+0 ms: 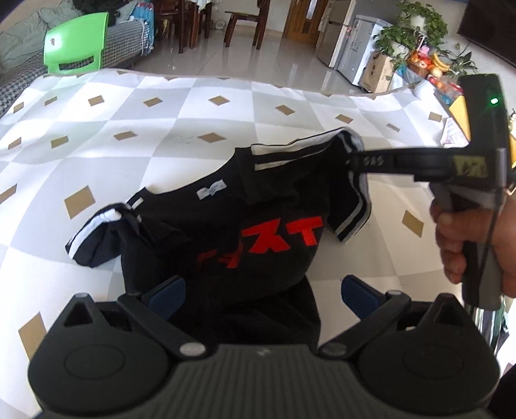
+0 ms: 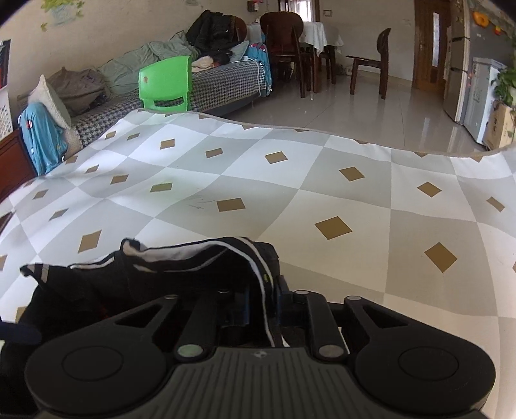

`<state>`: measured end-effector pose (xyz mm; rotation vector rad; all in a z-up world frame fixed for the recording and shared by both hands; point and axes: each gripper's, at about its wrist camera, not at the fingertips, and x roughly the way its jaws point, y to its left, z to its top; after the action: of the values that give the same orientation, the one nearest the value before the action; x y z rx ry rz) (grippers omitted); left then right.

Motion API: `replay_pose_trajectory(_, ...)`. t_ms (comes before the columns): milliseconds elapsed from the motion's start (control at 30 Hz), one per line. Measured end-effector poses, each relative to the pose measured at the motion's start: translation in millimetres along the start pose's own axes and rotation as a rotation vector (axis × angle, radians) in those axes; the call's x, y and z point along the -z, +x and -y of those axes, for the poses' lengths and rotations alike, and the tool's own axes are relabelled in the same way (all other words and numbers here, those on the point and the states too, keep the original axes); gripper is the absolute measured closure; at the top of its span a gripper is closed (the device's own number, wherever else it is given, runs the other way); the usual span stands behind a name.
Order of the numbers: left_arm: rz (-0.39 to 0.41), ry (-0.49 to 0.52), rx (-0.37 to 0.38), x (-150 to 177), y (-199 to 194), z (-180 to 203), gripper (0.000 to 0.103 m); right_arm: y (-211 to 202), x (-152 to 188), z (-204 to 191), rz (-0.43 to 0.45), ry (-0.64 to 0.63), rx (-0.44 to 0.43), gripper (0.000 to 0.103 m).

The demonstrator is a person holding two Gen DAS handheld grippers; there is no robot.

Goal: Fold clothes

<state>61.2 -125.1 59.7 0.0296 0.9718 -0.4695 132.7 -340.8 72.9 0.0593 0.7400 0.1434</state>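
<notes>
A black T-shirt with red lettering and white-striped sleeves lies crumpled on the checked tablecloth. My left gripper is open, its blue pads either side of the shirt's near hem, with cloth between them. My right gripper comes in from the right and is shut on the shirt's right sleeve, holding it lifted. In the right wrist view the right gripper pinches the striped sleeve between its closed pads.
A green plastic chair stands at the table's far left edge. A sofa with piled clothes, wooden chairs, a fridge and plants lie beyond the table.
</notes>
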Motion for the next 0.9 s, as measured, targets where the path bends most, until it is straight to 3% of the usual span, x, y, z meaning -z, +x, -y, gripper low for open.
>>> replay_pose_trajectory(167, -0.048, -0.081, -0.061, 4, 9, -16, 0.0, -7, -6, 19, 0.056, 0.136, 0.042, 0.096)
replay_pose_trajectory(367, -0.073, -0.195, -0.113, 3, 10, -40, 0.0, -19, -13, 38, 0.136, 0.271, 0.163, 0.096)
replay_pose_trajectory(500, -0.092, -0.249, -0.141, 3, 11, -53, 0.0, -15, -14, 49, 0.117, 0.337, 0.203, 0.095)
replay_pose_trajectory(733, -0.093, -0.313, -0.188, 0, 10, -69, 0.0, -17, -15, 55, 0.116, 0.367, 0.179, 0.064)
replay_pose_trajectory(900, -0.092, -0.364, -0.21, -2, 9, -80, 0.0, -20, -16, 54, 0.103, 0.363, 0.161, 0.057)
